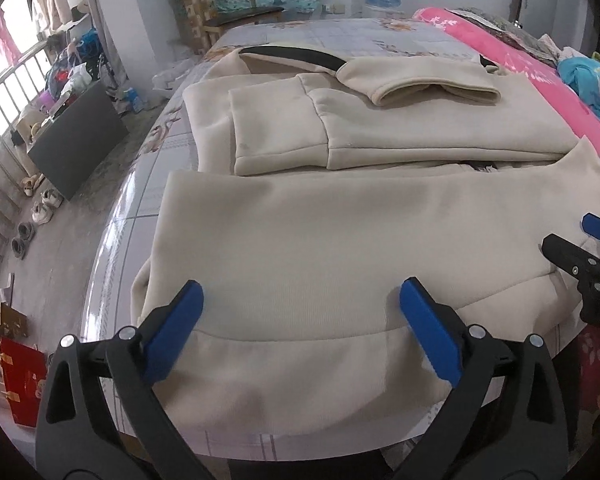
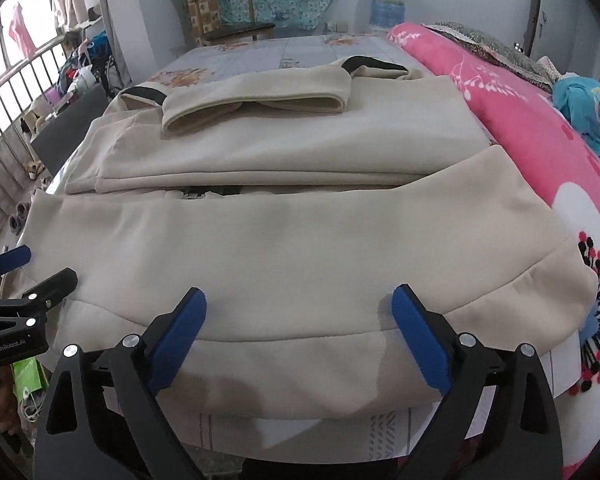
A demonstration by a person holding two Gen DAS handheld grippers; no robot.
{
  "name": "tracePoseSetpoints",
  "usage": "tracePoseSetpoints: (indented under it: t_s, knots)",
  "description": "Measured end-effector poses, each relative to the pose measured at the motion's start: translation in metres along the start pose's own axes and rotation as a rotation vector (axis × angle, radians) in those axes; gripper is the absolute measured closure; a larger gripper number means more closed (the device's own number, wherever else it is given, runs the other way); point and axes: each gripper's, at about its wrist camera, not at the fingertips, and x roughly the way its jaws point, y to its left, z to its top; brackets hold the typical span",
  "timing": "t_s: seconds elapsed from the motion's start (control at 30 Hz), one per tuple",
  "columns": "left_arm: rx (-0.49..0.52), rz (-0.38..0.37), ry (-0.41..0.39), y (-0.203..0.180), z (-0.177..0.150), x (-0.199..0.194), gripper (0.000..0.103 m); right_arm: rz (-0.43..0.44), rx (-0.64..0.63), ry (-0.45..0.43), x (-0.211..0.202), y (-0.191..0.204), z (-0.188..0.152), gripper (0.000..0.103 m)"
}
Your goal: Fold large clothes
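Item: cream sweatshirt [image 1: 340, 240], large, with black trim at the collar [image 1: 292, 56]. Location: spread on the bed [image 1: 340, 36], on its floral sheet, near edge of the garment at the near edge of the mattress; a pink quilt [image 1: 540, 76] lies along its right side.

Condition, far half: both sleeves appear brought in across the body. One cuffed sleeve [image 1: 432, 88] lies crosswise on top; a second folded panel [image 1: 276, 132] sits at the left.

Condition, near half: the hem portion [image 2: 300, 248] seems turned up toward the middle, its far edge stopping just short of the sleeve stack, a dark gap showing between.

Left hand-held gripper [image 1: 300, 300]: jaws spread wide, holding nothing, poised over the near left of the garment.

Right hand-held gripper [image 2: 300, 300]: likewise wide apart and empty, over the near right.

Progress, judged: sleeves and a first lengthwise fold look done. Remaining: likely one more fold to bring near and far halves together, then smoothing.
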Motion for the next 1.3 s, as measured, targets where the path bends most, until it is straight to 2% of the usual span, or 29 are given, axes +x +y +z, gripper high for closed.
tracePoseSetpoints:
  t_s: [0.33, 1.3]
  knots:
    - [-0.021, 0.015, 0.012, -0.0026, -0.0004, -0.0008, 0.007, 0.008, 0.008, 0.002, 0.0015, -0.0006, 0.0008, 0.006]
    - [-0.036, -0.007, 0.004, 0.001, -0.0008, 0.0028, 0.007, -0.007, 0.019, 0.013, 0.0045, 0.0007, 0.0028, 0.006]
